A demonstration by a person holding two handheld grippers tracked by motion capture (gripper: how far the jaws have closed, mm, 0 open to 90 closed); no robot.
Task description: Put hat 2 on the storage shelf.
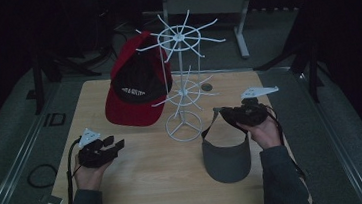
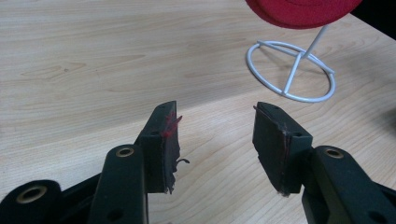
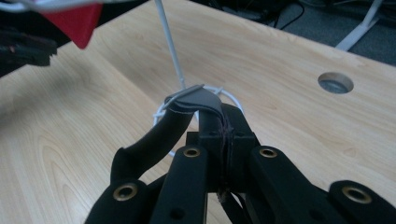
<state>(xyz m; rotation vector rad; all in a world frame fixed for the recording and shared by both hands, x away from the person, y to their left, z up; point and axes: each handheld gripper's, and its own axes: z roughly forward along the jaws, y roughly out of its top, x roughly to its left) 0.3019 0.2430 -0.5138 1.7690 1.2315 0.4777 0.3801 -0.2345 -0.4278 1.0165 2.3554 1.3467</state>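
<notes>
Nearest to us on the wooden worktop (image 1: 142, 186), the grey visor (image 1: 227, 158) hangs by its strap from our right hand-held gripper (image 1: 226, 113), whose jaws are clamped tight on that strap; its brim reaches down to the worktop, though we cannot tell if it touches. Our left hand-held gripper (image 1: 118, 144) hovers low at the left with its jaws apart and nothing between them. Between the two and a little farther stands the white wire rack (image 1: 181, 77), its ring base on the worktop. Beyond it, the red and black cap (image 1: 135, 89) hangs on the rack's left side.
</notes>
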